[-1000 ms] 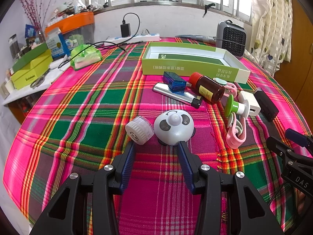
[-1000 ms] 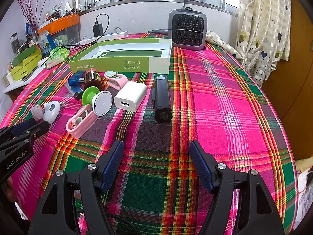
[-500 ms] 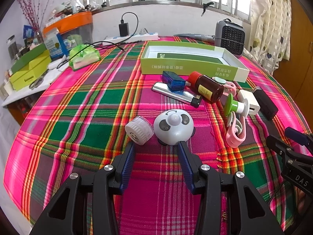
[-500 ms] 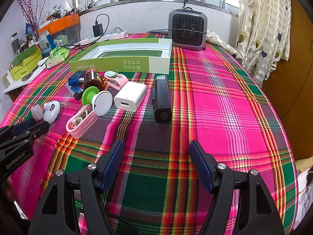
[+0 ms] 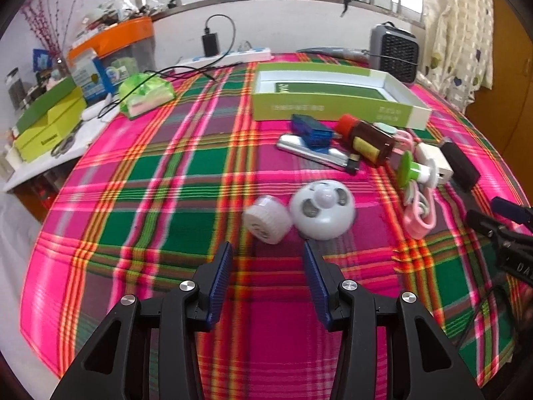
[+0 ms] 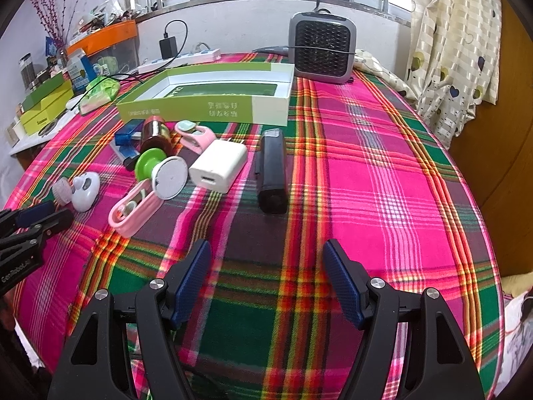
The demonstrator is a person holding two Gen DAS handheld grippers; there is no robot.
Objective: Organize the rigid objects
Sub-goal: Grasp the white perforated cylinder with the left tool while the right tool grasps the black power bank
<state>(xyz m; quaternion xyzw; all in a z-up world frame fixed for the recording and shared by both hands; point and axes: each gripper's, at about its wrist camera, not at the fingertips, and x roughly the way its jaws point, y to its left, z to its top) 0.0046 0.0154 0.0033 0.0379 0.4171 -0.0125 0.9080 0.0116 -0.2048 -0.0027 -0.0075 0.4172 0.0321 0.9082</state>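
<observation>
On the plaid tablecloth a white ribbed cap [image 5: 266,219] lies beside a white panda-shaped dome [image 5: 321,209]. My left gripper [image 5: 266,260] is open, its tips just short of the cap, nothing between them. Behind lie a blue box [image 5: 311,129], a brown bottle with a red cap [image 5: 366,138], a green-and-white spool [image 5: 416,170], a pink cable holder [image 5: 419,213], a white charger [image 6: 218,165] and a black bar [image 6: 271,170]. An open green box [image 6: 213,98] stands at the back. My right gripper [image 6: 266,260] is open over bare cloth.
A grey fan heater [image 6: 321,51] stands behind the green box. A power strip [image 5: 226,56], a green pouch [image 5: 146,95] and stacked boxes [image 5: 50,123] crowd the back left. The table's edge curves along the left and right; a curtain [image 6: 449,50] hangs at the right.
The left gripper has shifted left, so the white cap now sits ahead of its gap instead of the panda dome. The right gripper has not moved.
</observation>
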